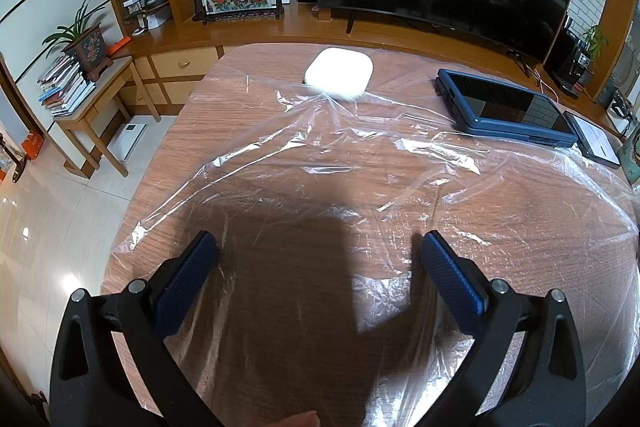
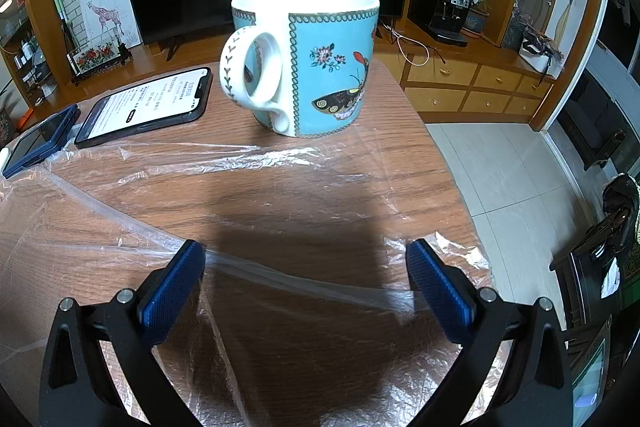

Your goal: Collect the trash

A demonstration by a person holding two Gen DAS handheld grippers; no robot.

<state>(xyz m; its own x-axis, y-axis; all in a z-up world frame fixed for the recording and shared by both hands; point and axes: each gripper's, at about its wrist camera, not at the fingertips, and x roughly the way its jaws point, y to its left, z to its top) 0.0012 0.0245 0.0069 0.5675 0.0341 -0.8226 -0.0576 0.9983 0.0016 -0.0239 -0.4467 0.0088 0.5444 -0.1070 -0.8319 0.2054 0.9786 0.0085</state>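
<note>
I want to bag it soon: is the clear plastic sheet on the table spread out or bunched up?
Spread out: the plastic sheet lies flat, wrinkled, across the wooden table.

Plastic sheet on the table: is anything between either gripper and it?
Nothing visible. The plastic sheet lies directly under the open left gripper and the open right gripper. But the mug, phone, blue-cased tablet and white case seem to rest on its far edge.
</note>
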